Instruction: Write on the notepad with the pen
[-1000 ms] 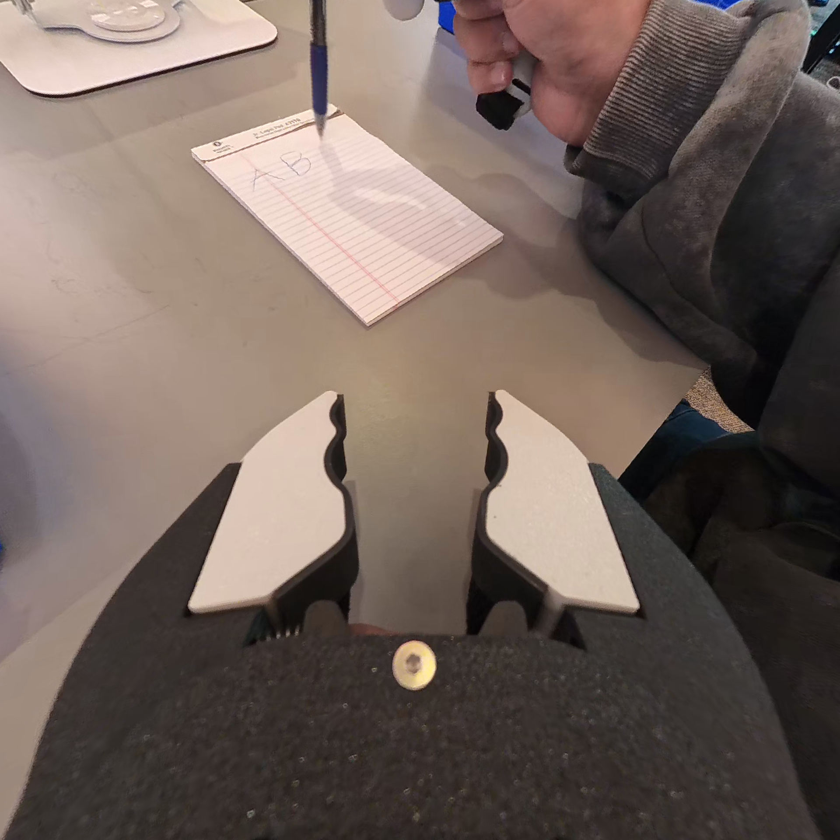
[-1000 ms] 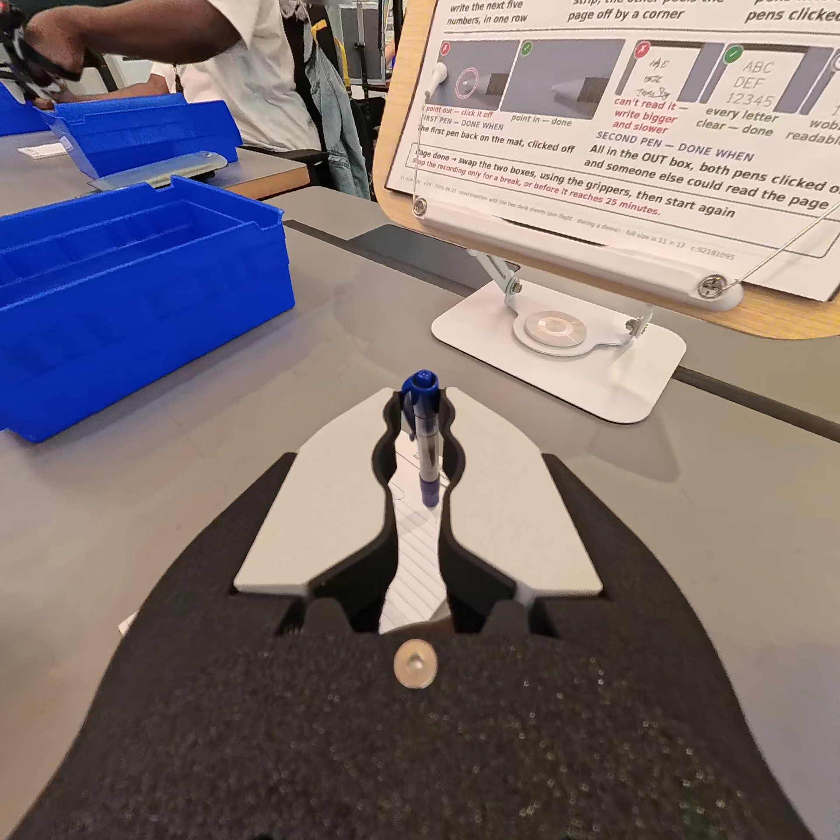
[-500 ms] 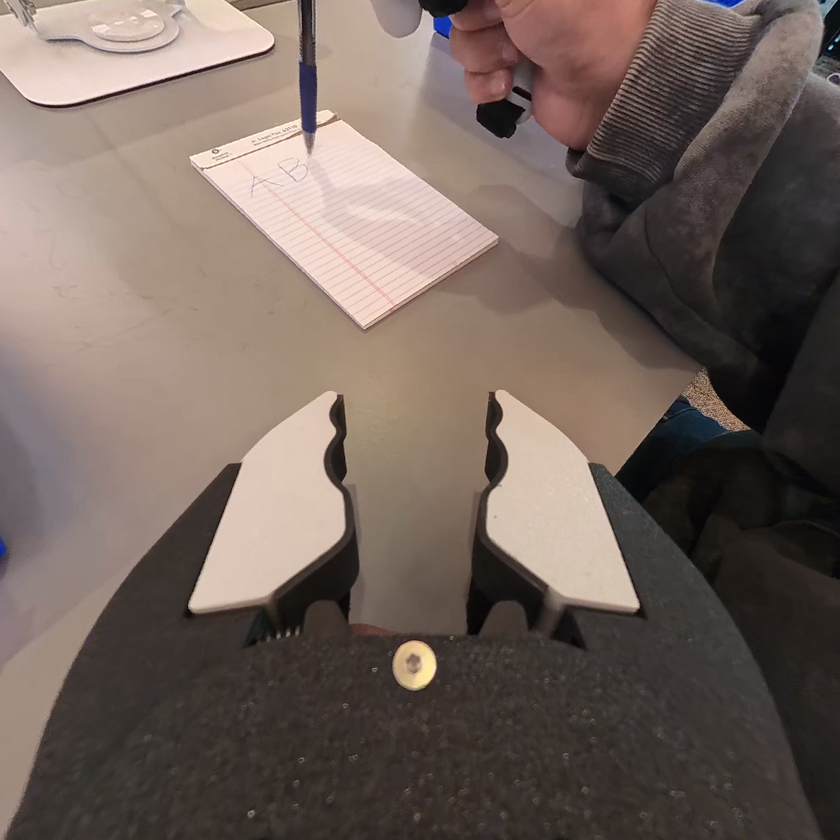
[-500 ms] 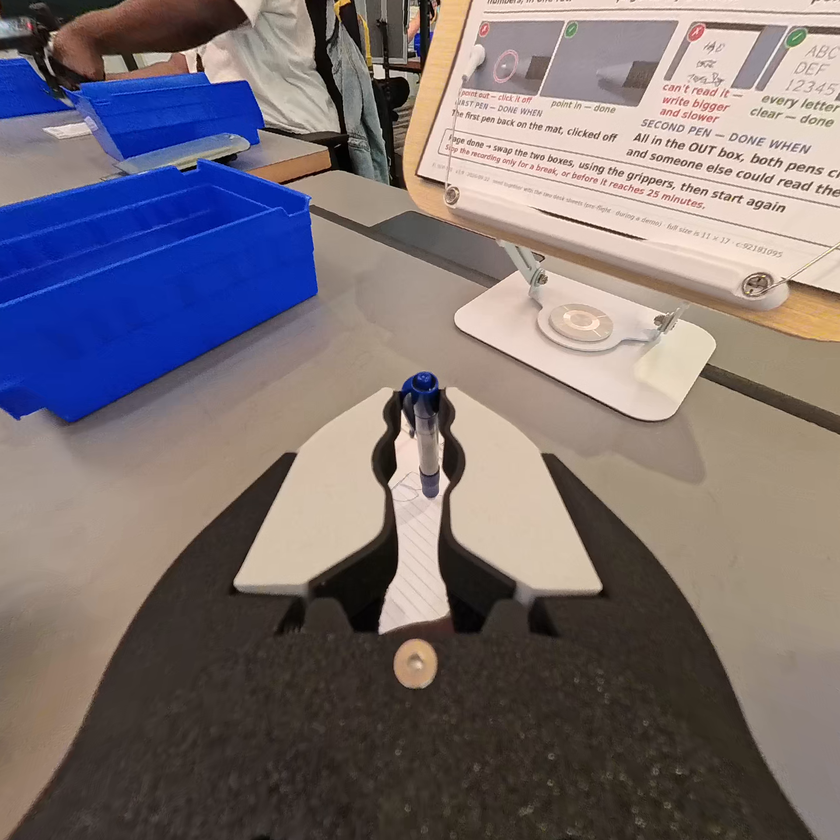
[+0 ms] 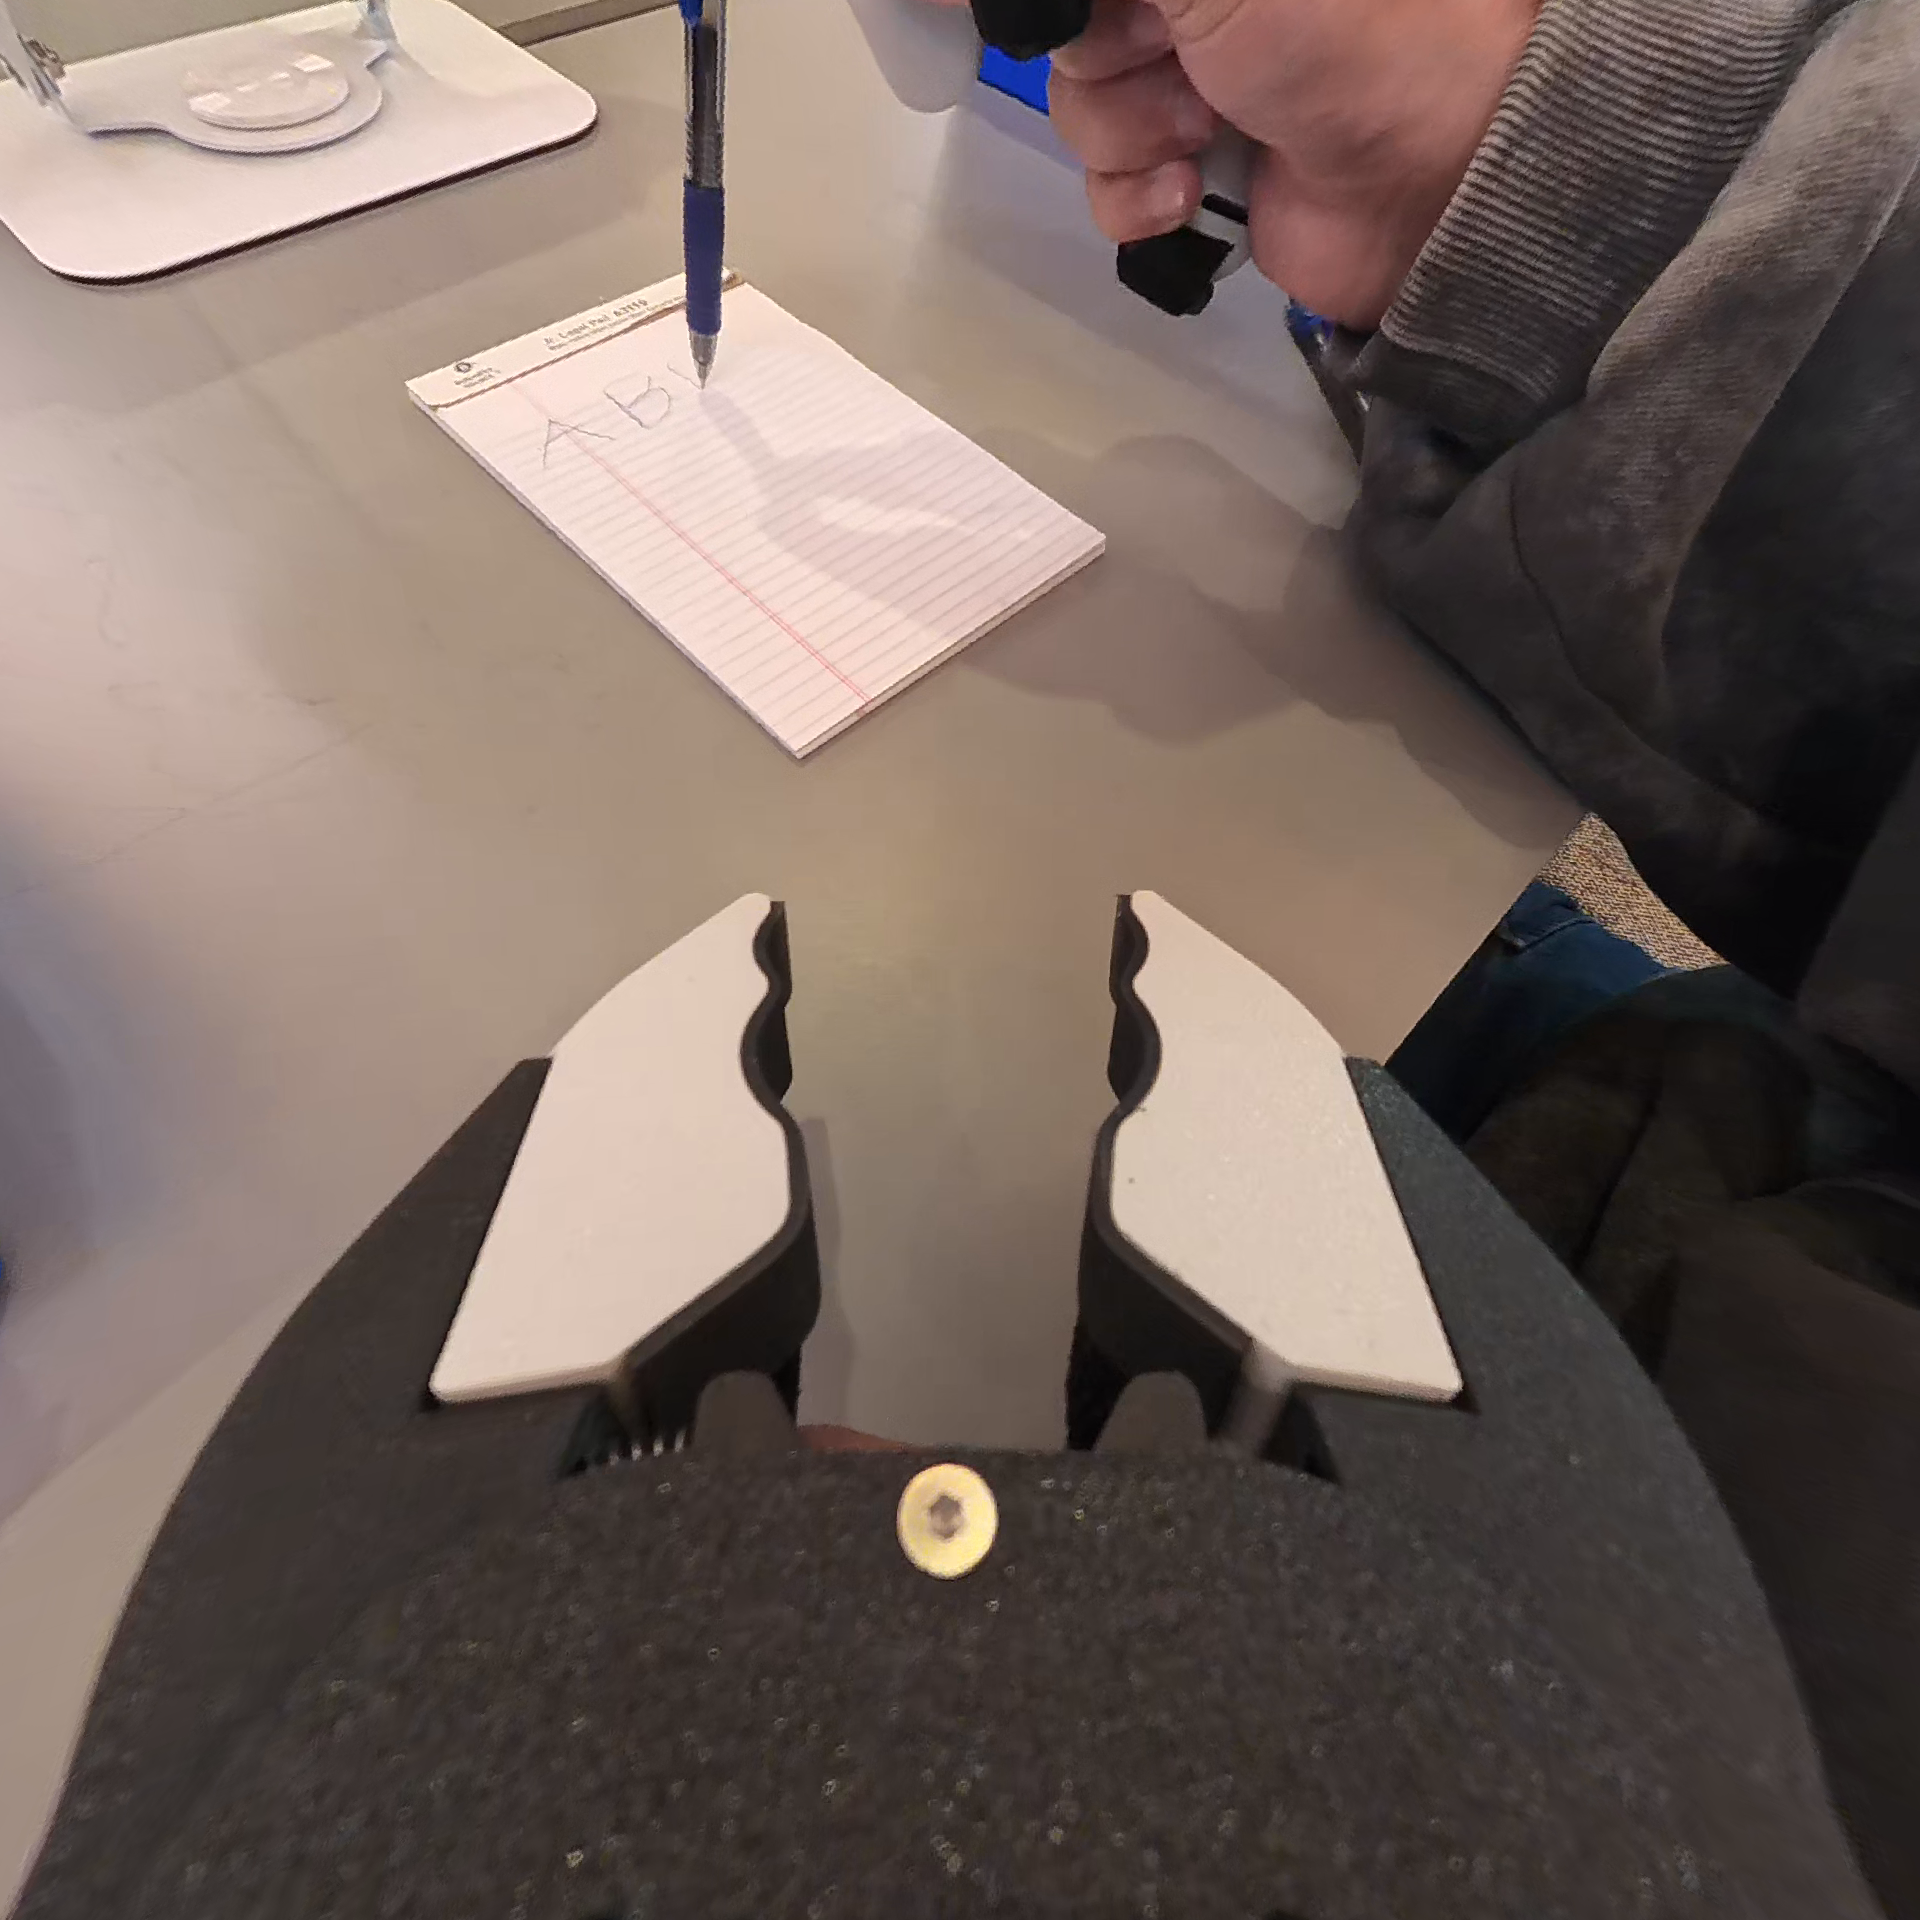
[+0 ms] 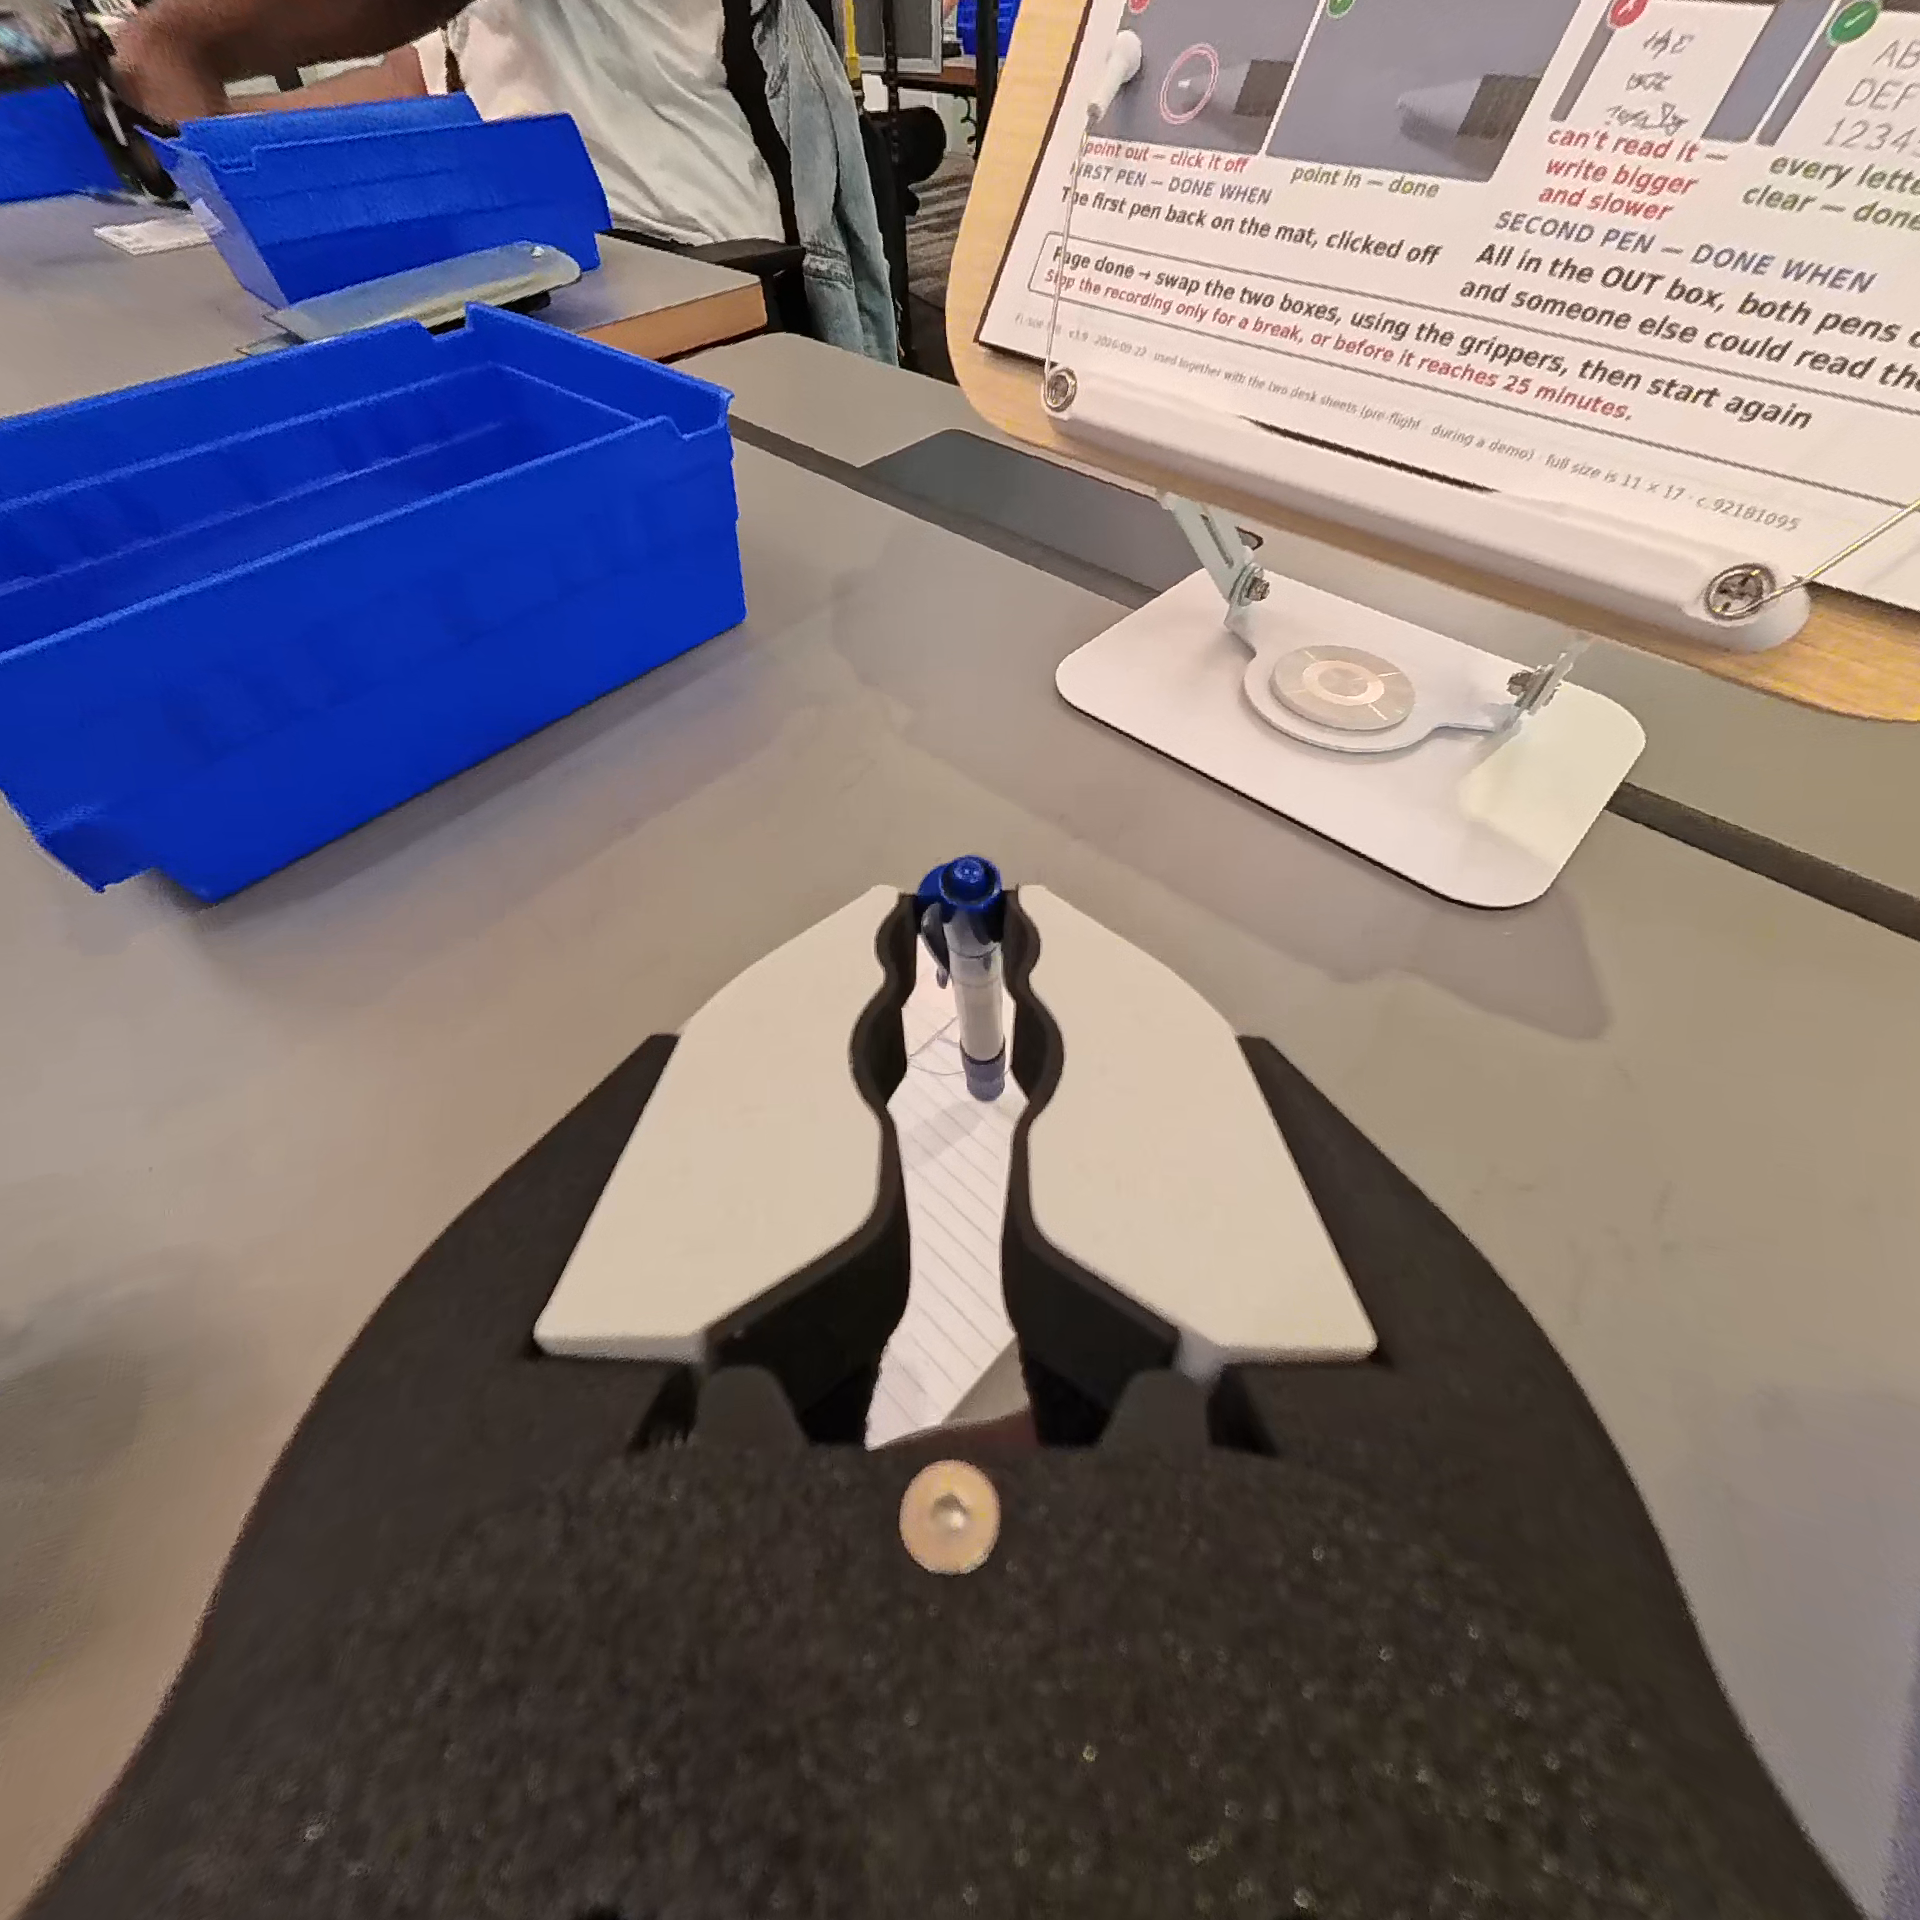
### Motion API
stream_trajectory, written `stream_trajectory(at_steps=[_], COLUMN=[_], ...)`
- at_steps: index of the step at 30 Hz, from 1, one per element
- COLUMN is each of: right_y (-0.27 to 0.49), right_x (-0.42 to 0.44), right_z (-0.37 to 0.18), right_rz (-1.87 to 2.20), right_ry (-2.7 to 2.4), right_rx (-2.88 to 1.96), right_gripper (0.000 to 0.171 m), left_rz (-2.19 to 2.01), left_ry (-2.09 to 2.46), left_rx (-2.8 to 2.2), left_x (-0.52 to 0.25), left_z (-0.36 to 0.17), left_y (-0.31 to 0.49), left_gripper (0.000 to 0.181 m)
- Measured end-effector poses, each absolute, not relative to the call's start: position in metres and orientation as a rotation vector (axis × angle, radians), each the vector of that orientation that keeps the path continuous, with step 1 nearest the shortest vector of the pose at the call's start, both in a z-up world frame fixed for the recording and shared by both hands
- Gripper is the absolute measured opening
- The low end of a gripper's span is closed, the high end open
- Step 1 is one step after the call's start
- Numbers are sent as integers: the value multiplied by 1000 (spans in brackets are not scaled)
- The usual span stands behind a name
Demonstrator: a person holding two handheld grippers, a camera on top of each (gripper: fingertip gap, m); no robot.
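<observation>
A white lined notepad [image 5: 769, 520] lies on the grey table, with a few pencilled-looking marks near its top edge. My right gripper [image 6: 961, 899] is shut on a blue pen [image 6: 975, 997] and holds it upright. The pen [image 5: 702, 197] stands with its tip on the pad's top line, just right of the marks. Part of the pad [image 6: 951, 1205] shows between my right fingers. My left gripper [image 5: 948, 914] is open and empty, low over the table, well short of the pad's near corner.
A white stand base [image 5: 281, 156] sits beyond the pad; it carries a tilted instruction board [image 6: 1455, 260]. A blue bin [image 6: 343, 582] stands at the left, another [image 6: 395, 197] on a farther table. A person's hand and grey sleeve [image 5: 1610, 436] fill the right side. The tips of one gripper are about 25 centimeters away from the tips of the other. The white stand base [image 5: 281, 156] is about 25 centimeters from my right fingertips and 45 centimeters from my left. Seen from the right wrist view [image 6: 1260, 720] as well.
The pen tip has come down from above the pad's header onto the top line and made a new stroke to the right of the earlier marks. My left gripper has barely moved.
</observation>
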State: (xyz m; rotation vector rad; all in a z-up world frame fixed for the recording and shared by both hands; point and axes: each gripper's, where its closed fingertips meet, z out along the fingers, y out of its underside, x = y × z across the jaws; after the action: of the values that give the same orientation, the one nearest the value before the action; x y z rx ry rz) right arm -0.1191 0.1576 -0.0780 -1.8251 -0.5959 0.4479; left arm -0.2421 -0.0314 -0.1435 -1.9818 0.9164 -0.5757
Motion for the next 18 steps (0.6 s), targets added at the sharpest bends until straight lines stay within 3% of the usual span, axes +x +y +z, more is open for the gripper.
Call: stream_trajectory(at_steps=[18], right_y=[156], right_x=[-96], right_z=[-79], right_rz=[401], right_ry=[-579], right_rx=[-1858], right_gripper=[15], left_rz=[-568], left_ry=[931], left_rx=[-1983], left_x=[-239], left_z=[-146], left_y=[-33], left_gripper=[59])
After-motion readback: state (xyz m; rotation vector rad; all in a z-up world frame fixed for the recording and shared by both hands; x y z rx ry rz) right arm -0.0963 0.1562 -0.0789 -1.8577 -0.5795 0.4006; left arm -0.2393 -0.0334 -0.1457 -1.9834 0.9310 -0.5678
